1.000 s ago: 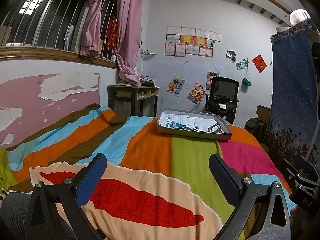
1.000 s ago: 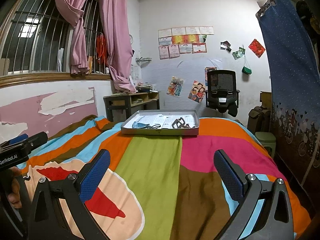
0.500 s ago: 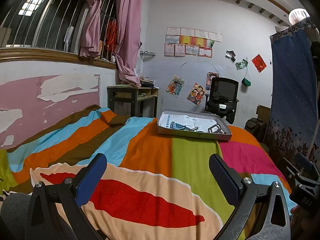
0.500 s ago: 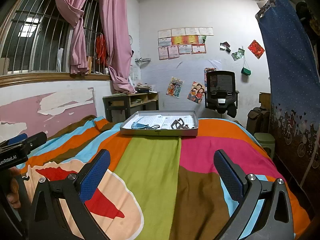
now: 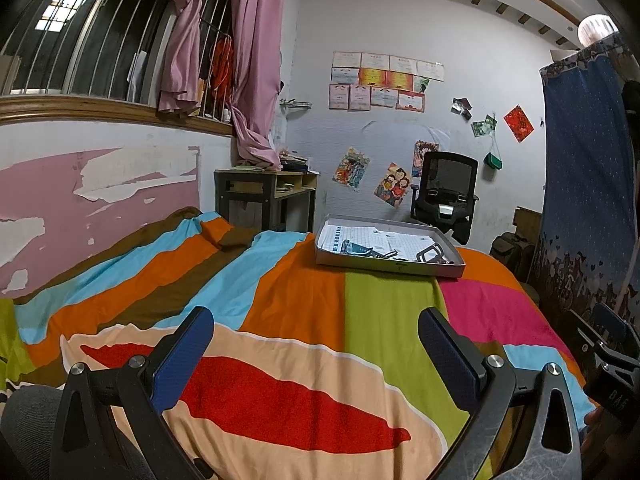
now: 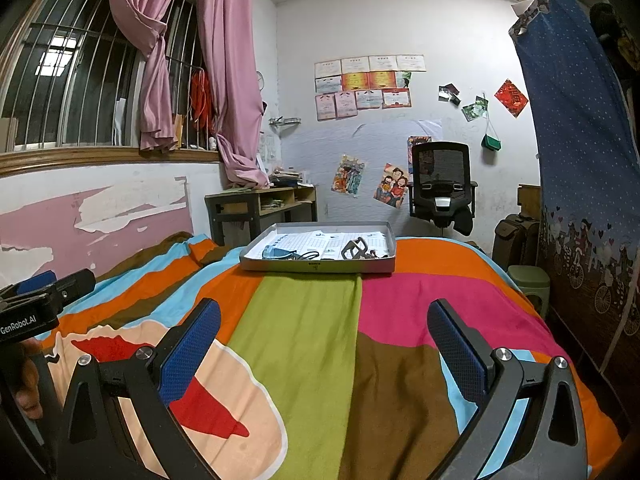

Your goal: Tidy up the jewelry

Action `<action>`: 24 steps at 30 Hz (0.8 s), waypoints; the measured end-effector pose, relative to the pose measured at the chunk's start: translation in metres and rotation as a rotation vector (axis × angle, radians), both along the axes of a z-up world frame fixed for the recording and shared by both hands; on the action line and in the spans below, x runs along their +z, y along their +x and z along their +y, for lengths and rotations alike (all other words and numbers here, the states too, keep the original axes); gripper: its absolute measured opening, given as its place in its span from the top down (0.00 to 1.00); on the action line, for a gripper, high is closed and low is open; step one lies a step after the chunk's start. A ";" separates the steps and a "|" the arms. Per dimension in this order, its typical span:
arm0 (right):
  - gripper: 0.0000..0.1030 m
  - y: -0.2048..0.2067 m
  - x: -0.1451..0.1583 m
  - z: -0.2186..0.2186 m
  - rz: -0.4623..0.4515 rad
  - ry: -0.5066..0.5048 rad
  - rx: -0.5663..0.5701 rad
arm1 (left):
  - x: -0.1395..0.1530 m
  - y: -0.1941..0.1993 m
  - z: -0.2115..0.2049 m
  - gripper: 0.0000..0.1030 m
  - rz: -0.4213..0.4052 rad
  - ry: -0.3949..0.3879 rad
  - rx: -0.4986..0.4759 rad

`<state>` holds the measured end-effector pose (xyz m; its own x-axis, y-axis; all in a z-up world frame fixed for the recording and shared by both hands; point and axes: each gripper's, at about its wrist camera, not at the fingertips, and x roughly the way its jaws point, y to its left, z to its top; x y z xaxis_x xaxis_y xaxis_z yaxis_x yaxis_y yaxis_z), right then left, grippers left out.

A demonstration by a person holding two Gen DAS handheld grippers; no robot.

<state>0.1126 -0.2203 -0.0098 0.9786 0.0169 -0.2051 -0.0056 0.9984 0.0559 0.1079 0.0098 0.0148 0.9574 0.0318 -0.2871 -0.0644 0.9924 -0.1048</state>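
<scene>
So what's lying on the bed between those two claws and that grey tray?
Nothing but bare striped bedspread. In both wrist views the left claw and right claw are open, well short of the tray.

Grippers: we count two, the left gripper (image 5: 316,334) and the right gripper (image 6: 324,326), each with its two blue-padded fingers spread wide and nothing between them.
Trays: we see one grey tray (image 6: 316,267) on the bedspread (image 6: 308,320).
Items in the tray: we make out a blue piece (image 6: 276,253) and a dark frame-like piece (image 6: 355,247); the smaller bits are too tangled for us to count.
Paper sheets lining the tray: we cannot tell how many.
Chairs: one black office chair (image 6: 440,178).
Desks: one (image 6: 256,204).
Pink curtains: two (image 6: 228,72).
Certificates on the wall: about ten (image 6: 368,82).
Cartoon posters below them: two clear ones (image 6: 391,191).
</scene>
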 end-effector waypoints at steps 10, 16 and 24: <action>0.01 0.000 -0.001 0.000 -0.001 -0.001 0.001 | -0.001 -0.001 -0.003 0.00 0.000 0.003 -0.002; 0.01 0.000 0.000 0.000 0.000 -0.001 0.000 | -0.001 -0.001 -0.004 0.00 -0.002 0.004 -0.002; 0.01 0.000 0.000 0.001 0.000 -0.001 0.000 | 0.000 0.001 -0.001 0.00 -0.002 0.006 -0.002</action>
<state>0.1124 -0.2195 -0.0103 0.9786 0.0165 -0.2050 -0.0052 0.9985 0.0553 0.1085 0.0091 0.0143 0.9581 0.0315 -0.2847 -0.0622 0.9931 -0.0995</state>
